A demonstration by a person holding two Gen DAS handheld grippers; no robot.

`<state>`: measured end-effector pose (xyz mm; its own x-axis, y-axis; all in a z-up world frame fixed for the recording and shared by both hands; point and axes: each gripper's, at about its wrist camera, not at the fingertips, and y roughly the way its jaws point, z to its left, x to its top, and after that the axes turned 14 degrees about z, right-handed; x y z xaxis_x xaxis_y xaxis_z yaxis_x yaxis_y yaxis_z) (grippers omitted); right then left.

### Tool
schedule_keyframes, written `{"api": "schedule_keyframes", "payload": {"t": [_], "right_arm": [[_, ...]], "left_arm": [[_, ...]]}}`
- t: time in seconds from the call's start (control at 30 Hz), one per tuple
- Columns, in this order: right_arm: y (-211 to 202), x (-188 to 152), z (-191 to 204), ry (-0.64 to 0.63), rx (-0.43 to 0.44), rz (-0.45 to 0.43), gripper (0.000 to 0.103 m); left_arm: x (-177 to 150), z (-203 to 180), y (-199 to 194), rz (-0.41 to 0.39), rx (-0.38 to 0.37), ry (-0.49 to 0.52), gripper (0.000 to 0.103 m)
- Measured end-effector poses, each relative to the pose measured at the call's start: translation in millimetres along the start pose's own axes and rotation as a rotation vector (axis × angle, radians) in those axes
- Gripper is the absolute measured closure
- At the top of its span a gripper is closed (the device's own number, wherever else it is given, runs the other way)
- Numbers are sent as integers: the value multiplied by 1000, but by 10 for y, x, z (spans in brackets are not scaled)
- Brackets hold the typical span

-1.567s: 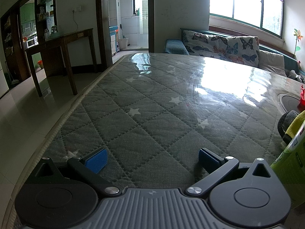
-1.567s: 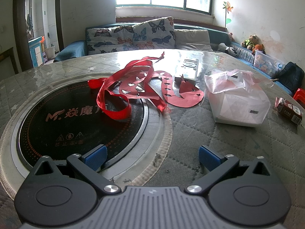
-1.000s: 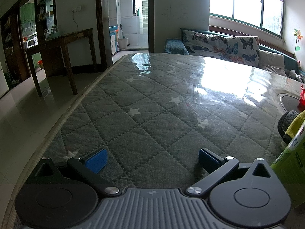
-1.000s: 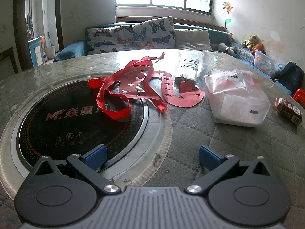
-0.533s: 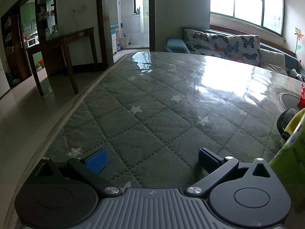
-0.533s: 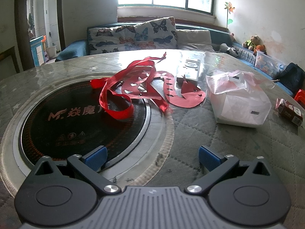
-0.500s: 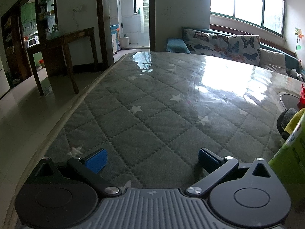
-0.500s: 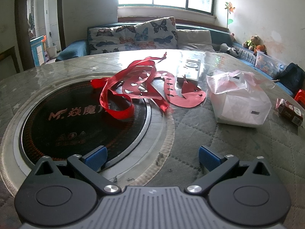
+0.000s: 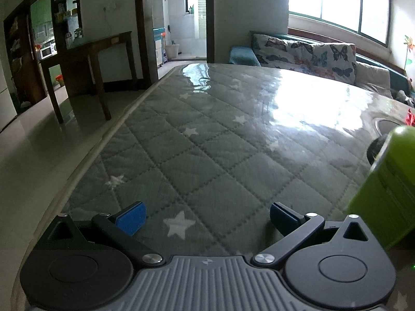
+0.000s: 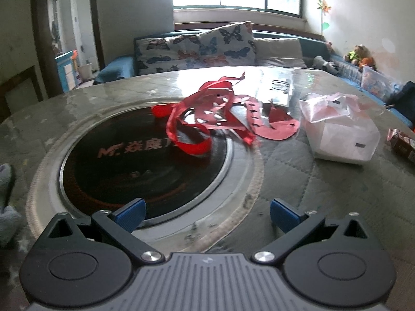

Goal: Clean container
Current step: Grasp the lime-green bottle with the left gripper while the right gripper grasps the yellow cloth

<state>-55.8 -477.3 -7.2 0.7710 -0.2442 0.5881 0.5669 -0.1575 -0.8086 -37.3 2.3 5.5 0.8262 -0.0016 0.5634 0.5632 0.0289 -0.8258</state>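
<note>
Between my left gripper (image 9: 206,215) jaws, spread wide, nothing is sitting but quilted table cover (image 9: 220,134); my right gripper (image 10: 206,213) is gaping equally empty over the cooktop (image 10: 140,160). Just right of the left gripper, a green container (image 9: 384,189) is standing, half cropped. Swinging right blindly, I'm risking toppling it, or snagging the far red ribbon (image 10: 215,119).

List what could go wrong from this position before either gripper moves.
The green container stands close to the open left gripper's right finger; a sideways sweep might tip it. Loose red paper strips lie ahead of the open right gripper across the black cooktop and could snag on it.
</note>
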Motion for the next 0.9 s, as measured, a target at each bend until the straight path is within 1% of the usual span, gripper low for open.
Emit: {"api": "schedule_keyframes", "payload": {"t": [0.17, 0.33, 0.4, 0.57, 0.73, 0.9], "right_arm": [[-136, -17, 98, -32, 34, -14, 6], [-280, -26, 246, -59, 111, -18, 8], [-329, -25, 316, -77, 141, -17, 12], [-430, -11, 494, -117, 200, -15, 16], [-513, -12, 670, -156, 245, -16, 16], [-529, -14, 786, -174, 284, 2, 18]], "left_arm": [[-106, -24, -135, -1, -11, 20, 0], [-180, -55, -255, 4, -19, 21, 0], [-217, -75, -303, 10, -22, 25, 0], [-254, -123, -390, 0, -35, 38, 0], [-261, -200, -440, 1, -48, 53, 0], [-290, -283, -506, -8, -66, 75, 0]]}}
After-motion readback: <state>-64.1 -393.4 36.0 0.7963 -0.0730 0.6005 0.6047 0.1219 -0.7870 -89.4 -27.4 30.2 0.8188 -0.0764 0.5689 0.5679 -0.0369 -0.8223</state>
